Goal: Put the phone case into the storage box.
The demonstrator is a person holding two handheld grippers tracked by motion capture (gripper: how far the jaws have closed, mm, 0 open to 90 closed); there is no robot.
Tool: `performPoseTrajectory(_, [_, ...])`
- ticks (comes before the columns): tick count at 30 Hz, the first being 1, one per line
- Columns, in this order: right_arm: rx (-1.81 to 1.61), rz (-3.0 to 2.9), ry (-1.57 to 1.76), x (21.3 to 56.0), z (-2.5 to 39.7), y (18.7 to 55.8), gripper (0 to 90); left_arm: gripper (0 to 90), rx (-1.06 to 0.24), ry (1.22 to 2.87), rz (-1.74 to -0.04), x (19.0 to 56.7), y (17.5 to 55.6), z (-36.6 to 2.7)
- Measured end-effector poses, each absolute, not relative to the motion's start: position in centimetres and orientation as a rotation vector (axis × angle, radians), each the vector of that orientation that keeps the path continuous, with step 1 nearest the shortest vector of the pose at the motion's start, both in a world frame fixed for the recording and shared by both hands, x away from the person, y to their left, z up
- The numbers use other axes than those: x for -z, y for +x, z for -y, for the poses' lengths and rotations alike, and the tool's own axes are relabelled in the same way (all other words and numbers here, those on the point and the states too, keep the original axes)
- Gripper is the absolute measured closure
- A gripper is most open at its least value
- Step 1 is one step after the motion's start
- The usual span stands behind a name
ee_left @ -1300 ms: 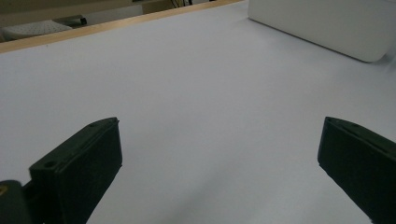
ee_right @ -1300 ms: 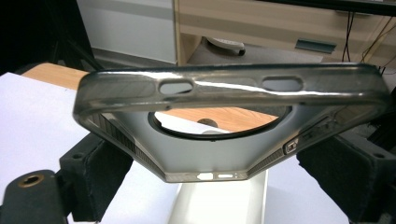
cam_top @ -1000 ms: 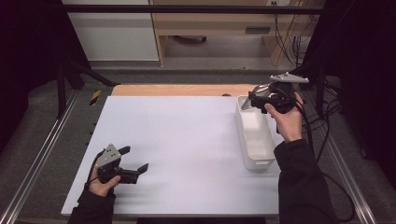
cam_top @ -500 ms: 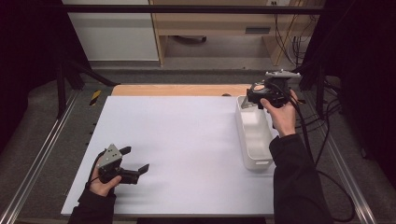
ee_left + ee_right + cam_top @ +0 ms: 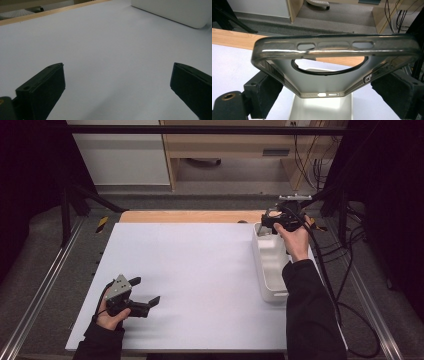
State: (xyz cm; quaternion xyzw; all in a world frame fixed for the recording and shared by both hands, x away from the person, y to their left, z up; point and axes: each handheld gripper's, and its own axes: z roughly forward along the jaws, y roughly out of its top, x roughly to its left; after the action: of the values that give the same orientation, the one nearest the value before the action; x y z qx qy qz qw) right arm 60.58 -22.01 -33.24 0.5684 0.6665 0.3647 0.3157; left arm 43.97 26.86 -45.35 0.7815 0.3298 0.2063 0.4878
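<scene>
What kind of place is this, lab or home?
Most likely a lab data-collection bench: a white table framed by metal rails, loose cables alongside, and a handheld right tool gripping a phone case.

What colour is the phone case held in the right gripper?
Translucent smoky grey, with a dark ring around its round cutout; the phone case shows best in the right gripper view.

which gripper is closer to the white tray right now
Right. The right gripper hangs over the far end of the white tray, jaws shut on a phone case. The left gripper sits open at the table's near left, well apart.
</scene>
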Motion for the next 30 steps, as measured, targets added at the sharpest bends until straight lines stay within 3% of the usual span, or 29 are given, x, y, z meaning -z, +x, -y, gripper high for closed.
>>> performPoseTrajectory(30, [-0.861, -1.769, 1.652, 36.6, 21.9, 64.3, 11.5, 0.0, -0.495, 1.918, -0.795, 45.6, 44.1, -26.7])
